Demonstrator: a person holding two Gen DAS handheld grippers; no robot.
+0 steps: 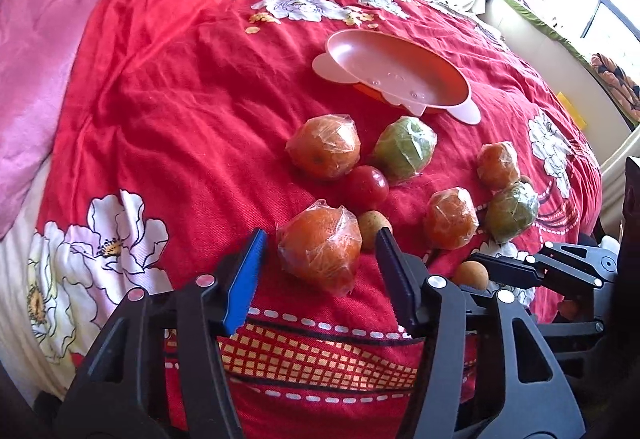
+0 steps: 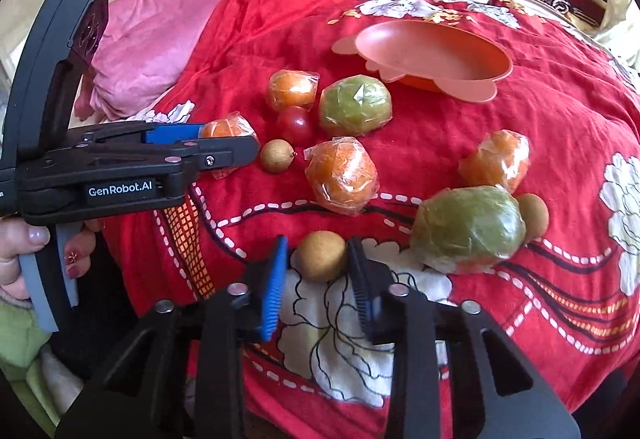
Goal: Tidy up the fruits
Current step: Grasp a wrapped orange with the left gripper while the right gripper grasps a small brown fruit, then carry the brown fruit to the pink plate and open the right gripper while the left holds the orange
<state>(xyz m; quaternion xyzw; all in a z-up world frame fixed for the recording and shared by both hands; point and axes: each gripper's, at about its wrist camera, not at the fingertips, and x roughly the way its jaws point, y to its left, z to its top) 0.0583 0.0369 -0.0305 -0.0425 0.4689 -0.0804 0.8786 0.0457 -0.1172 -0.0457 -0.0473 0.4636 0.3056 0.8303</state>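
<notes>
On the red floral bedspread (image 1: pixel 160 99), a wrapped orange (image 1: pixel 320 253) is straddled by the partly open left gripper (image 1: pixel 320 239), while a small brown fruit (image 2: pixel 321 256) is clamped by the right gripper (image 2: pixel 318 251).

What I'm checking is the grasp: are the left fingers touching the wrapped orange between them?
Apart. Left wrist view: the wrapped orange sits clear of both left fingers, gaps either side.

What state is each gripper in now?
Left gripper: open, with the wrapped orange between its jaws but not gripped.
Right gripper: shut on the small brown fruit.
</notes>
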